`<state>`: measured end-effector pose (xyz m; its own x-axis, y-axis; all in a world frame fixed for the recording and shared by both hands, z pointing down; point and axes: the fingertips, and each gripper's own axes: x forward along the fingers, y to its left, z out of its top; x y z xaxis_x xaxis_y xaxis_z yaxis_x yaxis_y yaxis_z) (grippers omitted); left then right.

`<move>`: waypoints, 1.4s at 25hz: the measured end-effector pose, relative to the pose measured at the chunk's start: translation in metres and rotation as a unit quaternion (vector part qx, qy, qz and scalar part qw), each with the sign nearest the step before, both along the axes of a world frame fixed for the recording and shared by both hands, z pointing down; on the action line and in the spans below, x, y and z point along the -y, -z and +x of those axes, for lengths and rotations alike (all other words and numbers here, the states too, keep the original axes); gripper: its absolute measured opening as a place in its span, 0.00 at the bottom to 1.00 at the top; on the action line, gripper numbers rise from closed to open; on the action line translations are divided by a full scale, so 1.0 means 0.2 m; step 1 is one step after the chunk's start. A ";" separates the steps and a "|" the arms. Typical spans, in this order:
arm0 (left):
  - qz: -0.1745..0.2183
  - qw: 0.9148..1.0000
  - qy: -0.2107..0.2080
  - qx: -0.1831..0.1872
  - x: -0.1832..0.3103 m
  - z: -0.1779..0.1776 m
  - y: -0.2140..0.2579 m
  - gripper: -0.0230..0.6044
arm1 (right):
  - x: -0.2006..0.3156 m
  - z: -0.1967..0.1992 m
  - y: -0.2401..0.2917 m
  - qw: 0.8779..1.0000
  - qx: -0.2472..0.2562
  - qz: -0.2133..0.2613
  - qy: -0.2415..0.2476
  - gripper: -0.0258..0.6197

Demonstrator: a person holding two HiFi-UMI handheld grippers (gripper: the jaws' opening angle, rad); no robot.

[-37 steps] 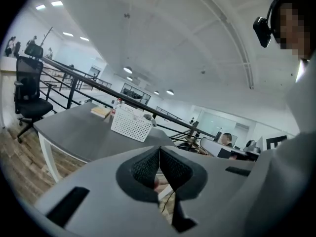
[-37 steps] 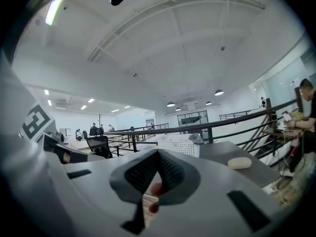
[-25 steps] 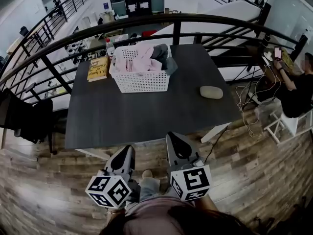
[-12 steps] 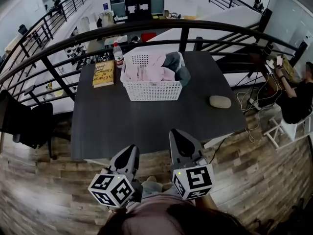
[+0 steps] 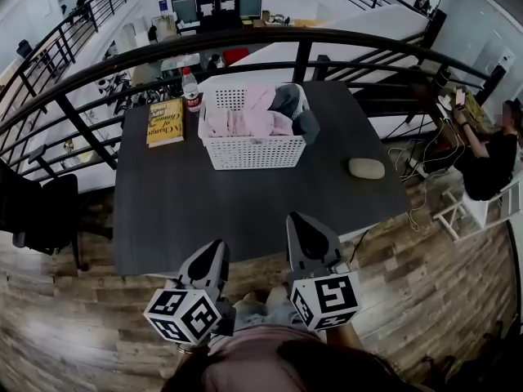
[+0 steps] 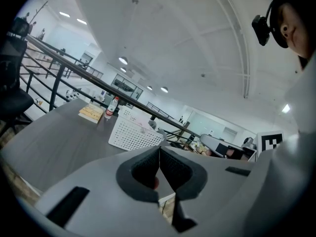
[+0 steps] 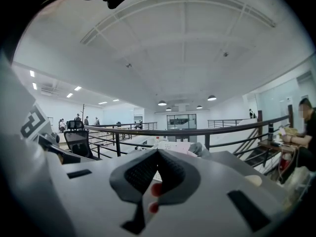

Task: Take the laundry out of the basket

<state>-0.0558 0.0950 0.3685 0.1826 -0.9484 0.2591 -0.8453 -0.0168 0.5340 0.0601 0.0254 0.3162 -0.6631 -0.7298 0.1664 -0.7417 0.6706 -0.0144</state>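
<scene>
Comparing with a second ago: the bench (image 5: 245,211) sits nearer in the head view; the tips of both grippers now overlap its near edge, where before they stood short of it; basket, book and bottle lie as they did
Left gripper (image 5: 212,250): fingers pressed together with nothing between them; it points over the near edge towards the basket
Right gripper (image 5: 299,220): fingers likewise closed and empty; just beside the left one, a little further forward
Basket (image 5: 253,149): white, perforated; at the middle of the far edge, well apart from both grippers
Laundry (image 5: 245,121): heaped inside the basket and untouched; pink cloth fills most of it, a grey garment (image 5: 288,100) lies at its far right corner
Book (image 5: 165,121): yellow, flat at the far left corner
Bottle (image 5: 190,88): upright at the far edge, between book and basket
Head view only: the heap seen from above; a pale oval object (image 5: 366,167) near the right edge
Left gripper view only: the basket's side wall from low down, with book and bottle to its left
Right gripper view only: just the basket's top showing over the fingers; a seated person (image 7: 301,132) at far right
</scene>
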 end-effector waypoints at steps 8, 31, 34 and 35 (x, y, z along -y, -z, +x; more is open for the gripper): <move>-0.008 1.000 0.000 -0.004 0.12 -0.03 -0.04 0.03 | 0.12 -0.04 -0.03 1.000 0.002 -0.006 0.005 0.06; -0.036 0.998 0.046 -0.004 0.84 -0.13 -0.14 0.03 | 0.92 -0.13 -0.14 0.997 0.003 -0.043 0.061 0.07; -0.040 0.998 0.058 -0.003 0.90 -0.15 -0.14 0.03 | 1.00 -0.15 -0.15 0.996 0.002 -0.050 0.076 0.07; -0.041 0.997 0.062 -0.002 0.92 -0.16 -0.14 0.03 | 1.03 -0.16 -0.16 0.995 0.001 -0.052 0.081 0.07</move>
<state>-0.0872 -0.0894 0.3972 0.0659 -0.9393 0.3367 -0.8356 0.1325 0.5331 0.0282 -0.1807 0.3478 -0.7718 -0.5915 0.2334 -0.6231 0.7767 -0.0920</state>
